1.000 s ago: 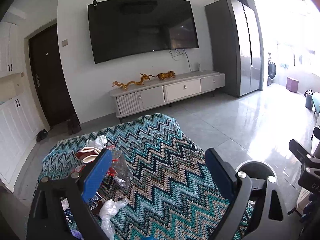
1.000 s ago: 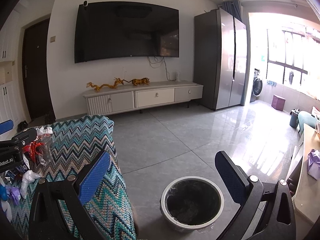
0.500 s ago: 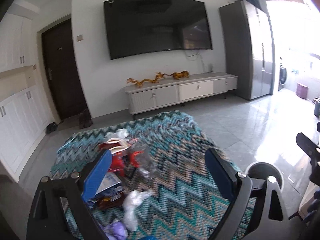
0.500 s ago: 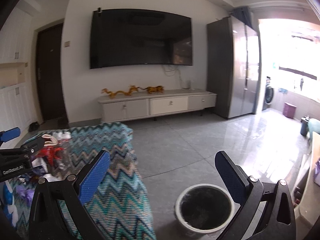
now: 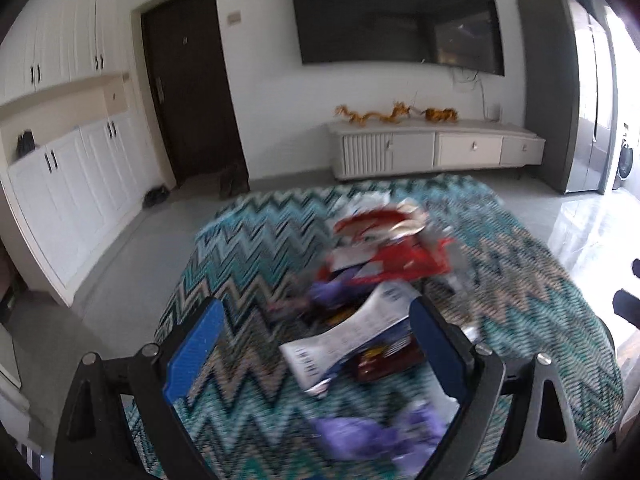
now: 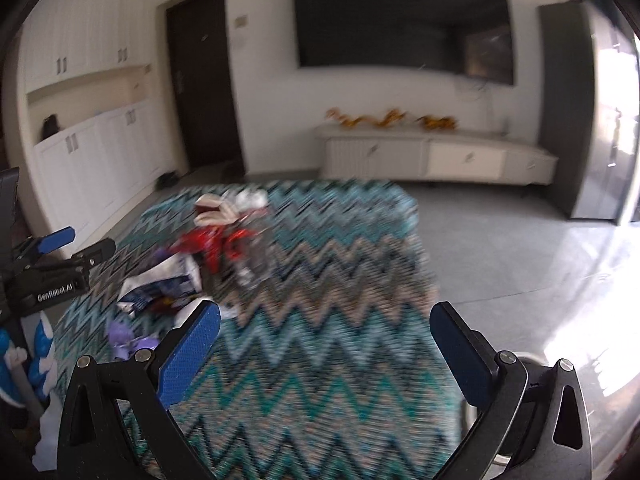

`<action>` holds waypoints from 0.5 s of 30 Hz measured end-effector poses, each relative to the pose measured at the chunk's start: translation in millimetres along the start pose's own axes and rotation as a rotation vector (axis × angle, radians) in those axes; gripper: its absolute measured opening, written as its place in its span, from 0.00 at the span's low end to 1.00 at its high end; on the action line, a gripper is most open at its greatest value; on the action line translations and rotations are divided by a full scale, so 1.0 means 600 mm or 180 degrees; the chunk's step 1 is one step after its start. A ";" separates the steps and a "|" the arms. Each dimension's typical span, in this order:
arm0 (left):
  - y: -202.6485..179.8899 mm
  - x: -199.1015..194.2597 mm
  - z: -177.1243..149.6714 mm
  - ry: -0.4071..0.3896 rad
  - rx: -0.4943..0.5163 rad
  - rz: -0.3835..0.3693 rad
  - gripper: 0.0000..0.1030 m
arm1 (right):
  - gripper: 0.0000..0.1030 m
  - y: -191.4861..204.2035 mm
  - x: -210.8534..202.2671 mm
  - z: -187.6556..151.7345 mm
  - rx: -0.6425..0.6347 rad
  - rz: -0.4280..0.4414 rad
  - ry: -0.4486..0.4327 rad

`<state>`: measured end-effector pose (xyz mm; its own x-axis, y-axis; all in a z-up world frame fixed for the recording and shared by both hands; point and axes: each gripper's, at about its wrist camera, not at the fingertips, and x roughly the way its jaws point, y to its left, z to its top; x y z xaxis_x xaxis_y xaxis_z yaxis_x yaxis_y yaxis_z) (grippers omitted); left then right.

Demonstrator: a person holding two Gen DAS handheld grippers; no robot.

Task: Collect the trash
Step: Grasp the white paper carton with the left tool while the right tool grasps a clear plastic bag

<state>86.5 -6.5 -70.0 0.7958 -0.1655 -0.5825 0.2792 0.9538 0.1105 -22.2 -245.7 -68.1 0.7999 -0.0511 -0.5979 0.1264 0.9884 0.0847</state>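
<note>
A pile of trash lies on a table covered with a teal zigzag cloth (image 5: 248, 256): red wrappers (image 5: 384, 256), a white printed packet (image 5: 352, 336), a dark red wrapper (image 5: 384, 360) and purple crumpled bits (image 5: 360, 436). My left gripper (image 5: 316, 356) is open and empty, hovering just above the white packet. My right gripper (image 6: 324, 352) is open and empty over bare cloth (image 6: 320, 320), to the right of the trash pile (image 6: 216, 248). The left gripper (image 6: 60, 256) shows at the left edge of the right wrist view. Both views are motion-blurred.
A grey bin's rim (image 6: 524, 356) peeks behind my right finger, on the tiled floor (image 6: 520, 248) right of the table. A TV cabinet (image 5: 432, 148) and wall TV stand at the back, a dark door (image 5: 192, 92) and white cupboards (image 5: 68, 192) at the left.
Both grippers have swung left and forward over the table. The trash pile has come to the middle of the left view, and the bin has slid out of the right view's centre.
</note>
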 end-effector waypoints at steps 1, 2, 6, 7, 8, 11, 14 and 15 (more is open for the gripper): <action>0.012 0.010 -0.003 0.0075 -0.0003 -0.0042 0.91 | 0.99 0.007 0.017 0.002 -0.0005 0.0087 0.0076; 0.019 0.017 -0.006 0.0119 -0.0003 -0.0079 0.91 | 0.97 0.013 0.031 0.004 -0.0016 0.0148 0.0126; 0.035 0.050 -0.011 0.0343 0.0050 -0.0373 0.91 | 0.87 0.039 0.088 0.011 -0.0095 0.0363 0.0308; 0.032 0.056 -0.012 0.0378 0.0099 -0.0433 0.91 | 0.82 0.041 0.097 0.015 -0.0107 0.0402 0.0332; 0.025 0.063 -0.013 0.0415 0.0181 -0.0523 0.91 | 0.80 0.046 0.110 0.020 -0.0130 0.0446 0.0353; 0.004 0.085 -0.011 0.0502 0.0399 -0.0749 0.91 | 0.78 0.054 0.153 0.038 -0.0182 0.0511 0.0412; -0.014 0.109 -0.011 0.0594 0.0598 -0.0897 0.91 | 0.77 0.059 0.193 0.055 -0.0179 0.0595 0.0473; -0.019 0.116 -0.012 0.0617 0.0661 -0.0925 0.91 | 0.76 0.059 0.206 0.061 -0.0184 0.0601 0.0494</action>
<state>135.0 -27.2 -117.7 0.5572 -0.3514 -0.7524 0.5960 0.8001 0.0677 102.4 -222.1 -109.9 0.7059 0.1535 -0.6914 -0.0541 0.9851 0.1635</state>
